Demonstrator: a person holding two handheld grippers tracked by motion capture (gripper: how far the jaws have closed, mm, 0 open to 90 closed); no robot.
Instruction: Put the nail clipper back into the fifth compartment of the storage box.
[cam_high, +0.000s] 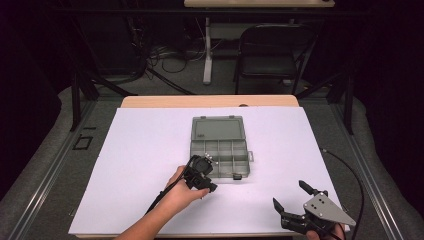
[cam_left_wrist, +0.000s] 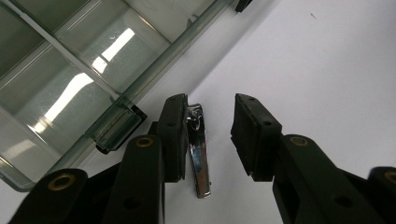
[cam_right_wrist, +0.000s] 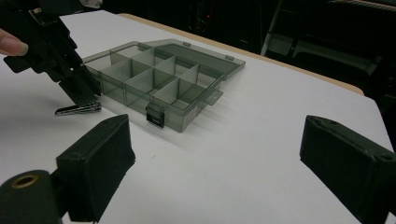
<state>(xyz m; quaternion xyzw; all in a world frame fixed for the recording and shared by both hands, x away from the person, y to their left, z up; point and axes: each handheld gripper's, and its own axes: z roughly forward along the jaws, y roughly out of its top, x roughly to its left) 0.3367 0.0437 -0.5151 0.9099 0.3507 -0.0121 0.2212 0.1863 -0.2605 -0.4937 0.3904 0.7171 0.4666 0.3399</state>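
A chrome nail clipper (cam_left_wrist: 198, 151) lies flat on the white table cover (cam_high: 145, 150), just in front of the near wall of a smoky grey compartment box (cam_high: 220, 150), whose lid is thrown back flat toward the far side of the table. The left gripper (cam_left_wrist: 208, 135) is tipped down over the clipper with its jaws parted: in the left gripper view the clipper lies between them, its side against the inner face of the left-hand pad (cam_left_wrist: 173, 135), while the other pad stands clear of it with bare cover showing in the gap, so nothing is clamped. Just beside that left-hand pad is one of the box's black front latches (cam_left_wrist: 116, 128), and the box's front wall runs slantwise close past the jaw tips, the nearest hindrance on that side. From the right gripper view the clipper (cam_right_wrist: 78, 109) shows lying level on the cover under the left gripper's black fingers (cam_right_wrist: 77, 88), near the front corner of the box (cam_right_wrist: 163, 79), whose compartments look empty. The right gripper (cam_high: 295, 197) rests low at the near right corner of the table, well apart from box and clipper, its jaws spread wide and holding nothing. Beyond the table's far edge stand a black folding chair (cam_high: 267, 50) and a tangle of cables (cam_high: 165, 57) on the floor.
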